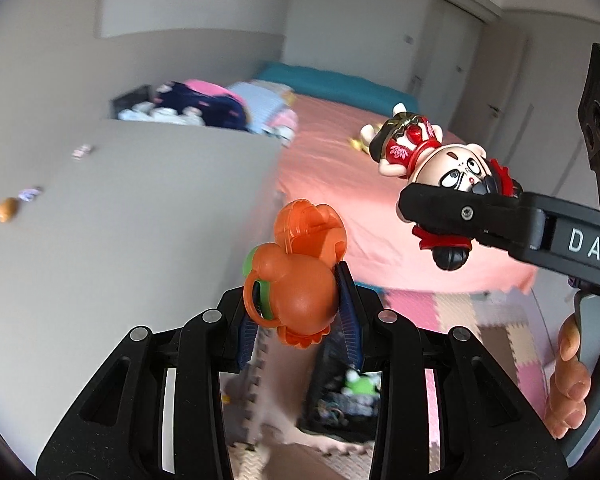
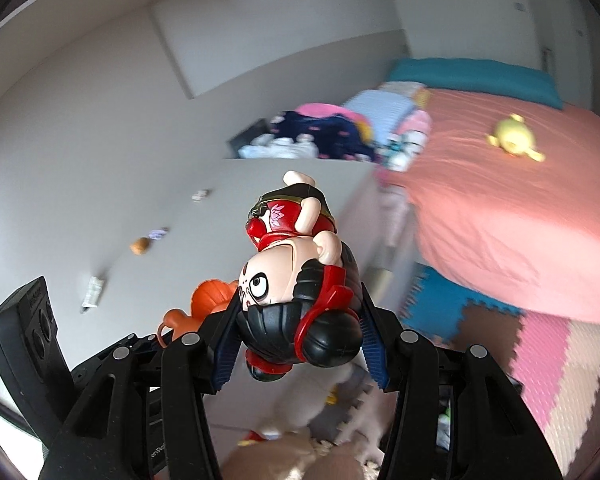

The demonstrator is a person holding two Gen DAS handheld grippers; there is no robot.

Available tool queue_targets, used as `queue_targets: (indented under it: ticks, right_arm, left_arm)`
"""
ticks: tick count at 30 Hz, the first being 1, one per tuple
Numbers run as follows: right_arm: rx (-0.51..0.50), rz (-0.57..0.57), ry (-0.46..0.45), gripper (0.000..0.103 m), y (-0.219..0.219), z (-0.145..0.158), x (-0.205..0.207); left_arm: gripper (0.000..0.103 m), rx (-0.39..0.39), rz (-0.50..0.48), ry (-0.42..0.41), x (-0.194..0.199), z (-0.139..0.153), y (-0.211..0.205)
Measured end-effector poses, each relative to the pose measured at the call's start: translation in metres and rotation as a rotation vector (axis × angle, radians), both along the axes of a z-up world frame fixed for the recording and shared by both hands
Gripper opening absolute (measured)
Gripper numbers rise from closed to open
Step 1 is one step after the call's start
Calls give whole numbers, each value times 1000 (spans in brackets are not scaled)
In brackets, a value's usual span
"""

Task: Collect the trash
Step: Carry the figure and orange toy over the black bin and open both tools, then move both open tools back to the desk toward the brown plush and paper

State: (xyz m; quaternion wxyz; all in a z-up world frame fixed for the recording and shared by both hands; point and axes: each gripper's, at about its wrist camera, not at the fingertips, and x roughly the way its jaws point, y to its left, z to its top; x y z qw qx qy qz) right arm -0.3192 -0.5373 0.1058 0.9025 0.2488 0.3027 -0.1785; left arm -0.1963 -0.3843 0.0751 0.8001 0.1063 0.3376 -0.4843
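My left gripper is shut on an orange plastic toy and holds it up in the air. My right gripper is shut on a doll figure in a red dress with black hair, gripped by the head, upside down; it also shows in the left wrist view to the right of the orange toy. Small scraps of trash lie on the grey table: a brown lump, a crumpled wrapper, another wrapper and a white wrapper.
A bed with a pink sheet stands right of the table, with a yellow plush toy on it. Clothes are piled at the table's far end. Coloured foam mats cover the floor. A dark bin with items sits below.
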Motion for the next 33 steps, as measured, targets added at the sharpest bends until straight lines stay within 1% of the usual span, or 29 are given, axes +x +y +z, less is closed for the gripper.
queue_targets:
  ticks: [6, 13, 18, 21, 22, 23, 24, 25, 26, 27, 29, 33]
  right_arm:
    - [14, -137, 40, 54, -30, -23, -71]
    - [7, -255, 132, 53, -52, -57, -137]
    - [52, -300, 187, 54, -68, -89, -158]
    - [70, -320, 232, 54, -77, -109, -158]
    - [77, -318, 250, 54, -80, -115, -157]
    - [78, -317, 276, 54, -83, -120, -156]
    - [64, -336, 315, 60, -86, -126, -154]
    - [40, -376, 342, 78, -89, -129, -154]
    - [8, -421, 350, 85, -90, -129, -156]
    - [-14, -448, 348, 88, -91, -129, -158]
    - [-26, -467, 342, 88, -94, -128, -161]
    - [-13, -457, 314, 88, -96, -127, -163]
  left_arm:
    - [35, 43, -132, 31, -57, -24, -43]
    - [35, 109, -263, 49, -114, -52, -82]
    - [35, 178, -327, 57, -142, -77, -102]
    - [35, 214, -355, 64, -153, -93, -111]
    - [40, 236, -369, 58, -156, -100, -114]
    - [68, 250, -376, 57, -157, -103, -115]
    - [91, 274, -379, 53, -160, -107, -117]
    - [97, 288, -364, 22, -161, -110, -118]
    - [97, 290, -352, -9, -160, -112, -117]
    - [97, 290, -348, -23, -160, -114, -116]
    - [97, 308, -325, -28, -158, -118, -116]
    - [97, 309, -293, 19, -146, -121, -115]
